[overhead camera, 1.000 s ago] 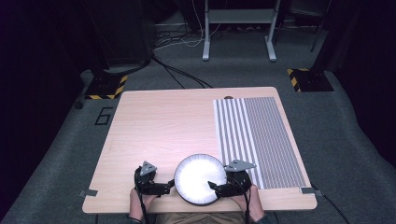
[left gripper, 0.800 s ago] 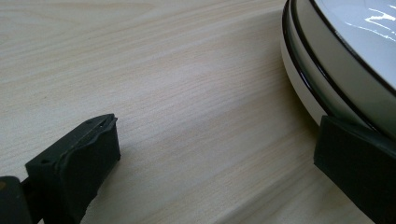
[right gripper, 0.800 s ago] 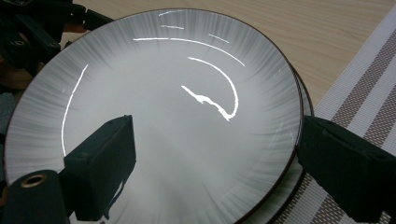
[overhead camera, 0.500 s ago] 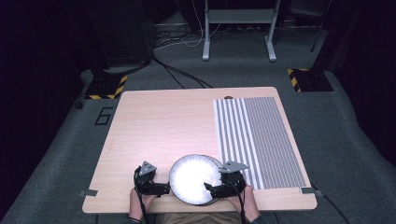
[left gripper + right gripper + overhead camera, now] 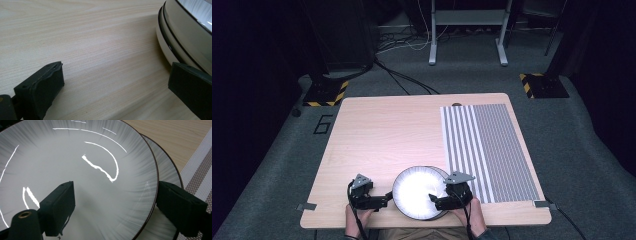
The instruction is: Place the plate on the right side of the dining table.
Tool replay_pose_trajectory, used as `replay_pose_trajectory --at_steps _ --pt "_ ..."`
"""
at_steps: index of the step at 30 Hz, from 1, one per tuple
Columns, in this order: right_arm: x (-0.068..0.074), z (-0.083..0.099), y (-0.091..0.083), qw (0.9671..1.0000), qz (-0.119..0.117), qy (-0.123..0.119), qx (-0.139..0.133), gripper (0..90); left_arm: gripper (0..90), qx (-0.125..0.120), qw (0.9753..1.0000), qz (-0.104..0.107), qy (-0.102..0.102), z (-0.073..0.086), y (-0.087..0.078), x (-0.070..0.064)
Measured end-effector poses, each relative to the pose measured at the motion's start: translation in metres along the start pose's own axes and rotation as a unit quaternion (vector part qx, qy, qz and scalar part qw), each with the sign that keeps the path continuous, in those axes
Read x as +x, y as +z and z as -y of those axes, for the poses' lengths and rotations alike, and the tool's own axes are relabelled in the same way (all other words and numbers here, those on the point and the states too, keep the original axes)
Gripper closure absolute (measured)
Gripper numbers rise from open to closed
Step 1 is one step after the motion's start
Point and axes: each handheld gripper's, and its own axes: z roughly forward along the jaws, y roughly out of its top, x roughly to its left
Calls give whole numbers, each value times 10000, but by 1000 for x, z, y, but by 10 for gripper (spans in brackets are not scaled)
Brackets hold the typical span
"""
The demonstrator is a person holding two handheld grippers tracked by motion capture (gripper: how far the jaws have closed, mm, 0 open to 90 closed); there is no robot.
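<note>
The only writing that can be read is a "6" (image 5: 323, 123) marked on the floor left of the bench (image 5: 382, 135). Two plates (image 5: 418, 192) sit stacked at the bench's near edge, the top one (image 5: 75, 170) shifted off the lower (image 5: 167, 167), just beside one striped mat (image 5: 487, 147). Left tongs (image 5: 388, 197) are spread, empty, beside the stack. Right tongs (image 5: 432, 199) are spread astride the top plate's rim.
</note>
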Motion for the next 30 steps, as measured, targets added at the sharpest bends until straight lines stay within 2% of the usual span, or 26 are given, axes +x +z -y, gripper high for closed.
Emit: replay_pose_trajectory --at_steps 2,13,21,24,30 --pt "0 0 3 10000 -29 33 83 160 0 -63 10000 -16 -4 -2 -4 -1" --pt "-1 2 7 9999 -104 137 -17 169 0 -352 9993 -23 -84 -11 -19 -5" --pt "-1 3 8 9998 -130 160 -63 170 0 -538 9984 87 -173 -17 -25 -10" --pt "-1 3 8 9998 -119 170 -73 170 0 -576 9980 177 -177 -19 -25 -13" --pt "-1 3 8 9997 -115 189 -73 170 0 -448 9985 310 -85 -23 -17 -23"
